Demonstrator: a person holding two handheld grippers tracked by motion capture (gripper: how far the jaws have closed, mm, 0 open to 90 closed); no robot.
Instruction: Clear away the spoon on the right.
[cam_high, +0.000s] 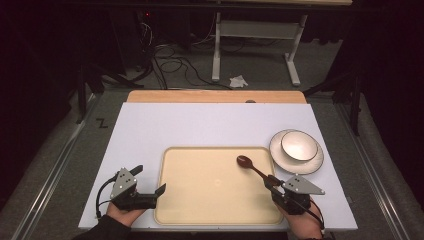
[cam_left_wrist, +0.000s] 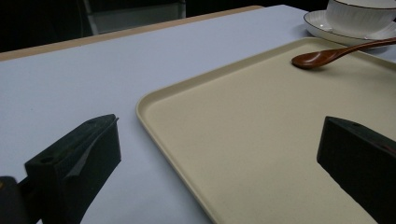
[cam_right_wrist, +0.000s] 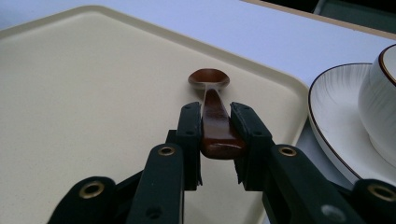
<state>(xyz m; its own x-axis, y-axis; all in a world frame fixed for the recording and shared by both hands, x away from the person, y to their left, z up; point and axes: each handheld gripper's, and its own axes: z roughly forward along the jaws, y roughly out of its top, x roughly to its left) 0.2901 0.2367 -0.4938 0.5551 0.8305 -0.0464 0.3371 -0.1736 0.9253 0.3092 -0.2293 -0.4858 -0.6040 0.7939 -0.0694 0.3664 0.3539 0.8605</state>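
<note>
I've got the spoon (cam_right_wrist: 215, 122) pinched by the near end of its handle in my right gripper (cam_high: 273, 184), jaws closed flat on either side of the brown stem. The spoon runs straight out from them: its long axis follows the line of the jaws, handle toward me, bowl away. Seen from the high view that axis lies on a diagonal, the bowl (cam_high: 244, 161) pointing far and left, over the far right part of the tray (cam_high: 210, 210), the handle end back at the tray's right rim near my hand. The bowl looks to be resting on or just above the tray's surface; I can't tell which. Just right of the tray, the saucer (cam_high: 312, 160) with the cup (cam_high: 298, 145) in it stands apart from the spoon, far and right of my jaws. My left gripper (cam_high: 150, 186) sits at the tray's near left edge, jaws wide open with nothing in them, well apart from the spoon. So the right is the hand in play, and any move toward the cup means swinging the bowl rightward.
</note>
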